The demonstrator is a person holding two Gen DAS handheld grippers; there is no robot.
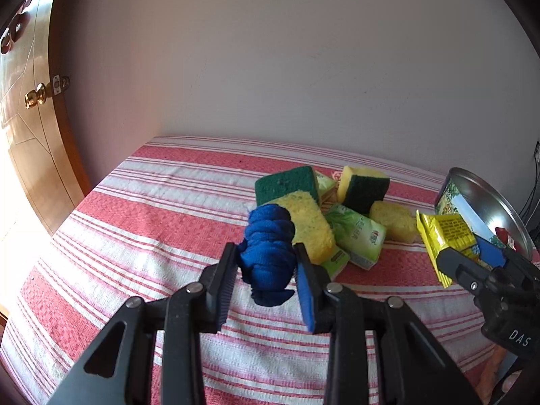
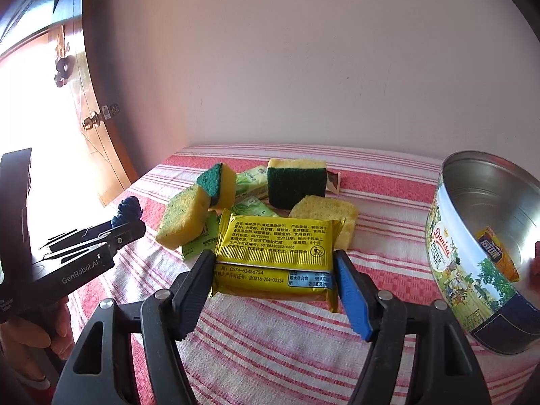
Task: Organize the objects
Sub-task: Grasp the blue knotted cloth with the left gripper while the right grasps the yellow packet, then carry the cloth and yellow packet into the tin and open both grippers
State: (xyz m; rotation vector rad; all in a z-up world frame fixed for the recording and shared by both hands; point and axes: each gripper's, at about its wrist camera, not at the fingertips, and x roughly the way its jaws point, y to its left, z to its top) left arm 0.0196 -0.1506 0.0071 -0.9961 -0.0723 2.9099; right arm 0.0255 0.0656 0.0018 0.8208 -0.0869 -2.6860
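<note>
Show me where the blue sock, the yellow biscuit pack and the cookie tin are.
blue sock (image 1: 268,249): left wrist view, middle of the bundle.
yellow biscuit pack (image 2: 275,253): right wrist view, centre of its printed back.
cookie tin (image 2: 449,263): right wrist view, painted outer wall.

Your left gripper is matt black plastic with ribbed blue pads, and it presses a soft, knitted blue cloth bundle. Your right gripper has the same matt plastic and holds a glossy yellow foil packet that wrinkles and shines. The sponges look porous and rough, yellow foam with a coarse green scouring layer. The green packets between them are smooth, shiny plastic film. The tin is bare brushed metal inside and has a printed glossy outside. The tablecloth is woven cloth, matt, with a textured weave. The door is varnished, shiny wood with a polished brass knob.
</note>
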